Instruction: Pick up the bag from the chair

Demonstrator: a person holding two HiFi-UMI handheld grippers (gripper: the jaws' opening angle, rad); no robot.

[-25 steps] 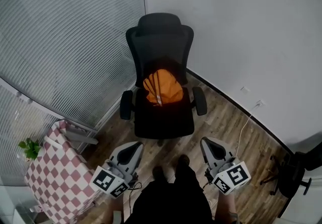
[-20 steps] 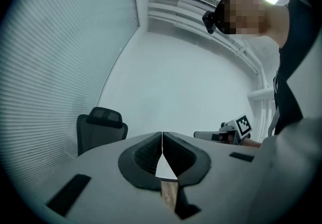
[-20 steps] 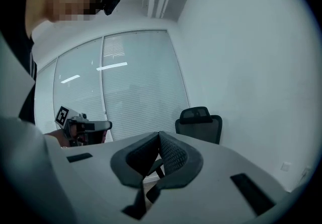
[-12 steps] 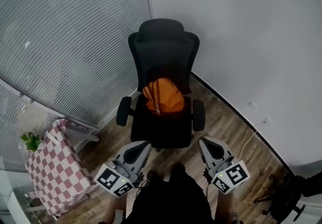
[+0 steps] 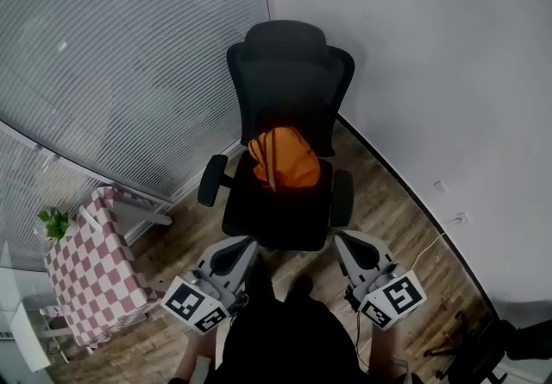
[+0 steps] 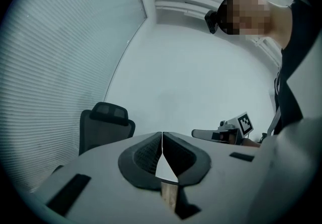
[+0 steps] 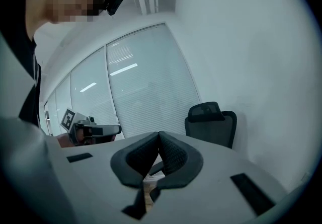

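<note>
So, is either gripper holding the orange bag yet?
No, the orange bag lies on the chair seat, clear of the left gripper and the right gripper, both shut.

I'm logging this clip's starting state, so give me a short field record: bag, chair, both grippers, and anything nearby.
bag: orange bag, on the seat, against the backrest
chair: black office chair, in the room corner, facing the person
left: left gripper, jaws together, empty, pointing toward the chair
right: right gripper, jaws together, empty, pointing toward the chair
nearby: checked table at left, small plant by it
bag status: not yet picked up
</note>
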